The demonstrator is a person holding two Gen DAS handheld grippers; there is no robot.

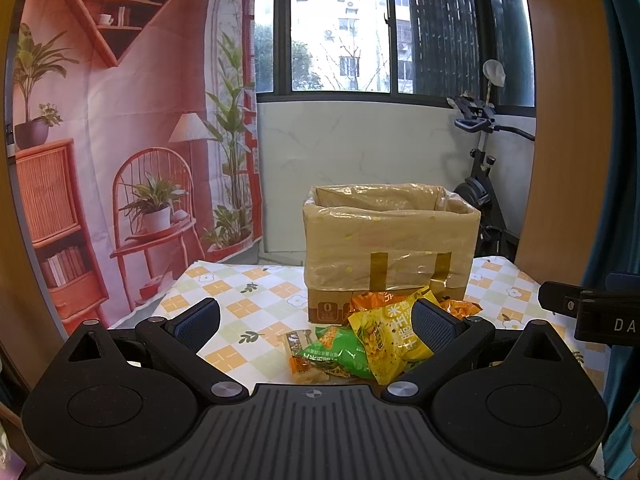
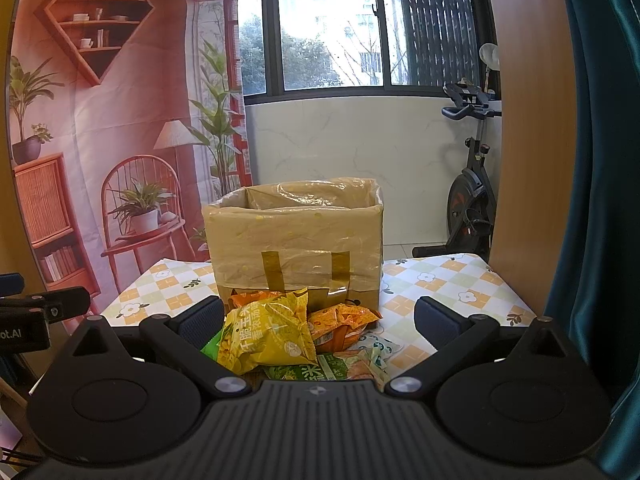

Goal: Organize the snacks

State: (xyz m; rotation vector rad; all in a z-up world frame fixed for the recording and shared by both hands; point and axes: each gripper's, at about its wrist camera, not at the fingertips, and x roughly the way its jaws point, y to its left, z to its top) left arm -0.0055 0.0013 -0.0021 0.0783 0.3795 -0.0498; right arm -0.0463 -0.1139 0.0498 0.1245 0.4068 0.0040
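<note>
Gaping wide, both the left gripper [image 1: 316,318] and right gripper [image 2: 318,320] hold nothing; just ahead, heaped on the checked tablecloth [image 2: 444,280]: one yellow snack bag [image 2: 268,332], two orange bags [image 2: 340,322], two green bags [image 1: 340,350]; behind them one plastic-lined cardboard box [image 2: 296,240], contents not visible; exercise bike [image 2: 472,184] beyond.

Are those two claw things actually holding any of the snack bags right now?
No, nothing is held. The left gripper and the right gripper both hang open, short of the pile. The yellow snack bag lies on the table before the lined cardboard box.
</note>
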